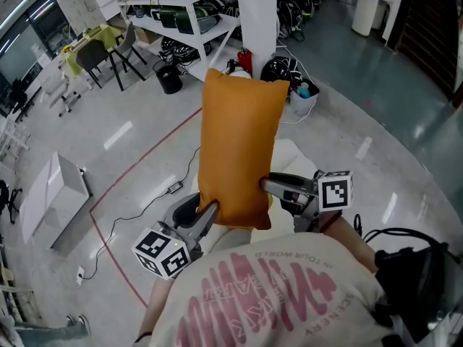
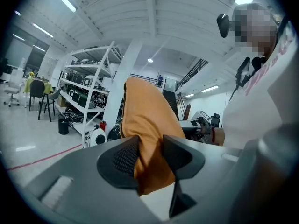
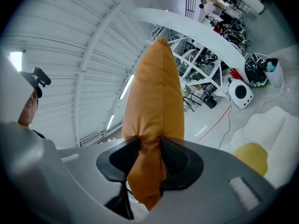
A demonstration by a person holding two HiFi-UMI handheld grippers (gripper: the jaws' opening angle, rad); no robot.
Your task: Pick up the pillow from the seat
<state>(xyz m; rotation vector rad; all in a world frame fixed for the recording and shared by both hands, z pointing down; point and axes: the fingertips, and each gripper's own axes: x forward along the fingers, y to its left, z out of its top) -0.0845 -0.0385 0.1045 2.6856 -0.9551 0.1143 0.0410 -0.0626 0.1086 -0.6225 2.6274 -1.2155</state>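
Head view: my left hand-held gripper [image 1: 208, 212] and right hand-held gripper [image 1: 268, 185] hold the orange pillow [image 1: 239, 147] upright above the white seat [image 1: 288, 150], pinching its near bottom corners. Left gripper view: the jaws dent soft fabric, so I judge it light and limp. Right gripper view: same pinch on a fold; a deep bite suits it.

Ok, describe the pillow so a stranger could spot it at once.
Start at the white pillar; in front of it an orange pillow stands upright in the air. The left gripper and right gripper pinch its lower end; the yellow cushion lies on the seat.
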